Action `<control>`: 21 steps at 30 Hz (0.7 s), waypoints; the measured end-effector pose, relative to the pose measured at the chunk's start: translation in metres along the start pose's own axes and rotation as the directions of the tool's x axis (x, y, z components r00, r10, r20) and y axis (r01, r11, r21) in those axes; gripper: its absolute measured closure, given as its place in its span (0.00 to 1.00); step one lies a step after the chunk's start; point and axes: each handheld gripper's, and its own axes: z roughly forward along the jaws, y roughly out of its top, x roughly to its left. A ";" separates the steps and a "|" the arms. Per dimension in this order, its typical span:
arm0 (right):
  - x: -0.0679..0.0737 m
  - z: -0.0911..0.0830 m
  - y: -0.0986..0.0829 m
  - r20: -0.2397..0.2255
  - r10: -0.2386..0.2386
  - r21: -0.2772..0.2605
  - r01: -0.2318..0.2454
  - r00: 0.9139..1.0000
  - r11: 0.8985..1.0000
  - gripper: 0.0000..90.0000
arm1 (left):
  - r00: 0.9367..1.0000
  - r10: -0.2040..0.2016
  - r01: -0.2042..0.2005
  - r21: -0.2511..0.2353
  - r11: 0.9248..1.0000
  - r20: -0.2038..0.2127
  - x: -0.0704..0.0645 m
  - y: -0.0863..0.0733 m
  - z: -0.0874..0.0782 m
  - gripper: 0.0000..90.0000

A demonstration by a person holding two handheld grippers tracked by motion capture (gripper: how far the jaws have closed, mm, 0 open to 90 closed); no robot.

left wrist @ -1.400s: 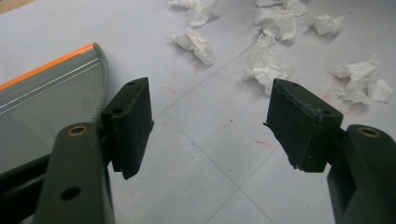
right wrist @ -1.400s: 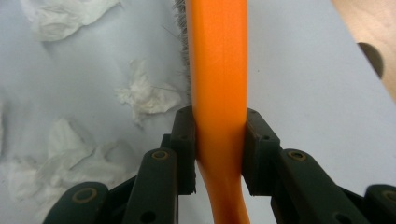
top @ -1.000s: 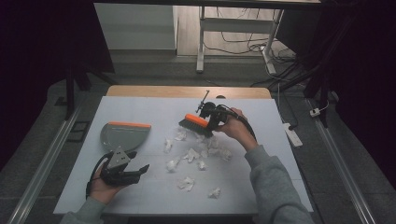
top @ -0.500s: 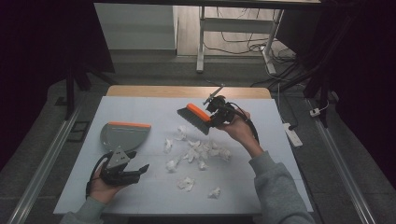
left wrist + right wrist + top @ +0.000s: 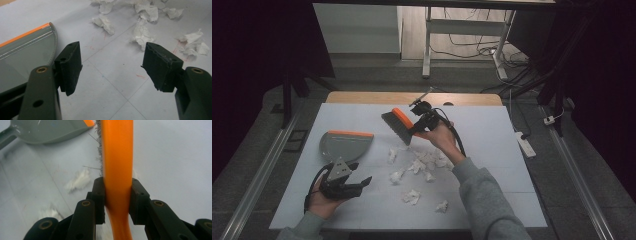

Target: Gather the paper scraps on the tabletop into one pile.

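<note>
Brush [image 5: 398,125]: pinched by handle in right gripper [image 5: 419,125] fingers, raised over far desk [image 5: 492,150], long axis slanting toward dustpan [image 5: 343,145].
Paper scraps [image 5: 419,164]: between brush and dustpan, nearer side.
Left gripper [image 5: 346,184]: fingers spread, empty, just beside dustpan.

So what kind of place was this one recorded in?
Probably a lab or recording room, not a home. A pale work table stands amid dark curtains, with loose cables and a power strip on the floor. On it lie staged props: a dustpan and crumpled paper scraps.
</note>
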 end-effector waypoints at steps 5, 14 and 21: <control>-0.001 0.020 0.009 0.005 0.028 0.046 -0.028 1.000 0.999 0.78 | 1.000 -0.001 0.001 -0.002 1.000 0.001 0.000 -0.001 -0.001 0.36; -0.030 0.013 -0.009 -0.010 0.141 0.184 -0.137 0.990 0.973 0.78 | 1.000 0.001 -0.001 -0.010 1.000 0.001 0.001 -0.001 -0.003 0.36; -0.015 -0.028 -0.016 -0.027 0.042 0.139 -0.038 0.999 0.990 0.78 | 1.000 0.010 -0.010 -0.011 1.000 0.003 -0.001 0.000 -0.002 0.37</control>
